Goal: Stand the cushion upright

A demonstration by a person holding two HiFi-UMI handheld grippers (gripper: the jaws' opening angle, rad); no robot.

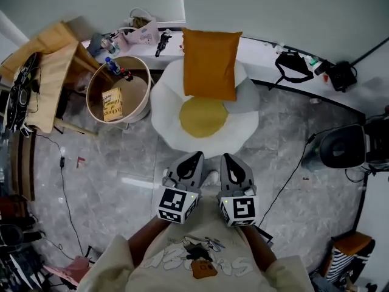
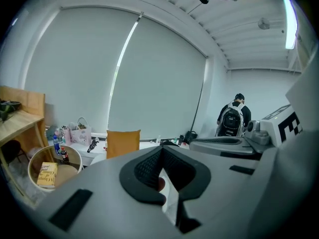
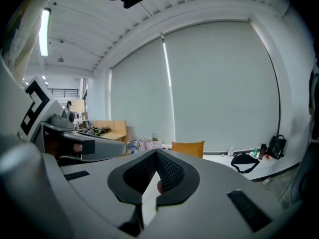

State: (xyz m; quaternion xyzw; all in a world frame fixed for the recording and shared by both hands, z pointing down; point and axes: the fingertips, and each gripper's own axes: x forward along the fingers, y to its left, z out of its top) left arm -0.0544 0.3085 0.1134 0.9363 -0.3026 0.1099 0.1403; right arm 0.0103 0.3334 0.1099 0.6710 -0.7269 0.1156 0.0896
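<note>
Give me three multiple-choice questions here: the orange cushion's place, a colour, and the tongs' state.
1. The orange rectangular fabric cushion is: A upright on the white egg-shaped floor seat; B in the tongs; C flat under the seat.
2. The seat's round centre pad is: A blue; B yellow; C black.
3. The left tongs and right tongs are: A open; B gripping the cushion; C shut, empty.
Answers: A, it stands on the seat; B, plainly yellow; C, jaws together, nothing between.

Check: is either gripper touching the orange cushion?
Apart. Head view shows the left gripper and right gripper at the white seat's near edge, its yellow centre lying between them and the orange cushion.
</note>
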